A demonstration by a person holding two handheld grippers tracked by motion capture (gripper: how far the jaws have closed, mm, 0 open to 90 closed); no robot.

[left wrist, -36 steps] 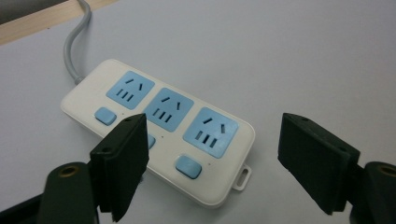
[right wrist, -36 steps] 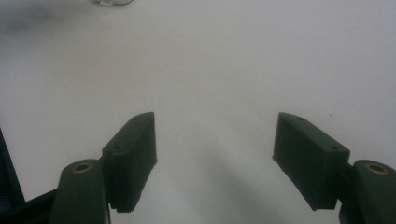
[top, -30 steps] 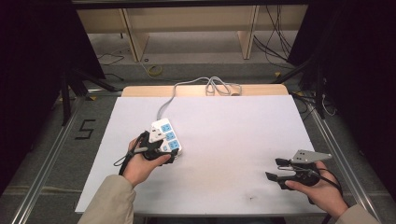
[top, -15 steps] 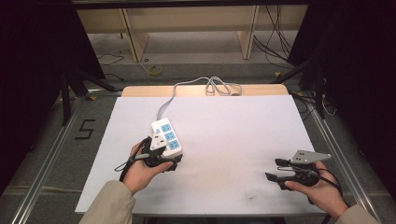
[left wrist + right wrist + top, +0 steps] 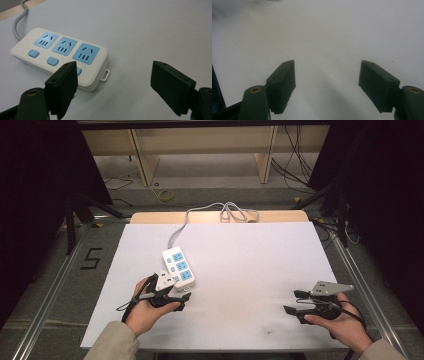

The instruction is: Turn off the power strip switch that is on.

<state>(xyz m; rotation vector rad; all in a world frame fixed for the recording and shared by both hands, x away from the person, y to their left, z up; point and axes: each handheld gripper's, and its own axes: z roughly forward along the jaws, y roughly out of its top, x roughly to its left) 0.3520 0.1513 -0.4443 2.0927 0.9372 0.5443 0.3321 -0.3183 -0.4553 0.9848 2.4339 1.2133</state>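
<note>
Power strip lies free, both grippers empty

A white table (image 5: 250, 255) carries a white power strip (image 5: 178, 266) with blue sockets, left of its middle, its grey cord (image 5: 181, 226) running to the far edge. The left gripper (image 5: 181, 296) sits just beside the strip's near end, jaws spread wide, holding nothing. The right gripper (image 5: 295, 302), well apart from the strip, also gapes empty

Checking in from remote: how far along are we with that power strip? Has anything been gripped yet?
Done: little that shows; the power strip lies flat on the white table, sockets empty, cord trailing off the far edge. In hand: the left gripper sits open beside the strip's near end, not clasping it. Left: any grasp; the right gripper is open over bare table.
</note>
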